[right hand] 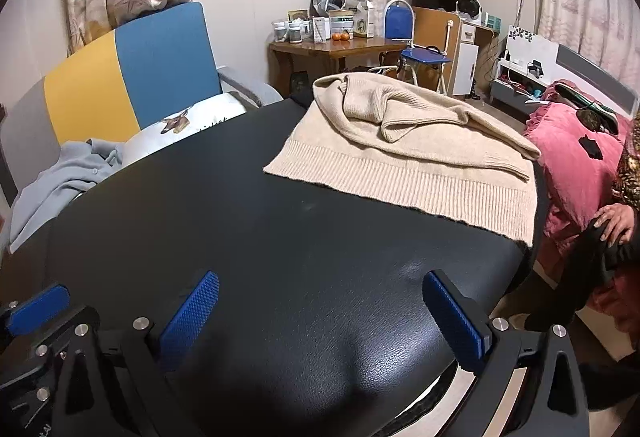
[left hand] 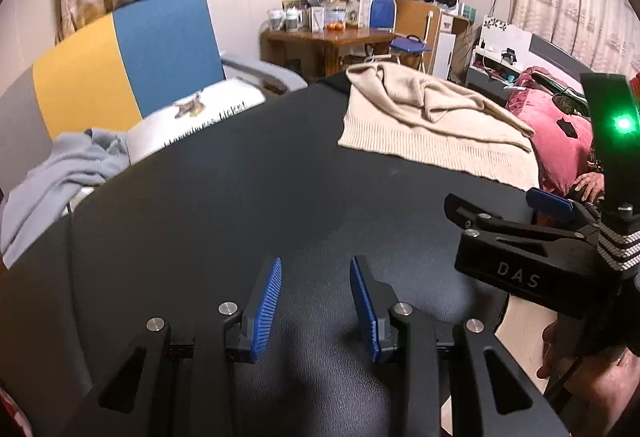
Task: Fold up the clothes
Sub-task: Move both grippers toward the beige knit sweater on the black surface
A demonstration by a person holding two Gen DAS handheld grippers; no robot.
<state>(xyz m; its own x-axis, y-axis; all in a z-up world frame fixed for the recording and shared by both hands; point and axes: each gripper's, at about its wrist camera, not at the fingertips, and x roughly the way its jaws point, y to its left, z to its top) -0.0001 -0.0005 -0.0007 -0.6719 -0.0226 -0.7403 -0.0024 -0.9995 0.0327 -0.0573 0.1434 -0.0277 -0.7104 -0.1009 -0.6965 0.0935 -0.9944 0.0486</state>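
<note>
Hovering nearest over the black worktop (right hand: 280,237): left gripper (left hand: 316,301) part spread, right gripper (right hand: 320,313) spread wide, both pinching nothing. Lying beyond, at the far right edge: beige sweater (right hand: 404,149), hem flat, sleeves bunched over the body. Fitting either a half-made fold or a loose heap. Likely calling for reaching out to the hem corners.

The sweater (right hand: 404,153) is beige with a ribbed hem, on a black table (right hand: 280,237). Both grippers carry blue pads (right hand: 192,311) on black frames. The chair (right hand: 132,73) behind is banded — yellow beside blue — and the bedding (right hand: 572,161) is pink.
</note>
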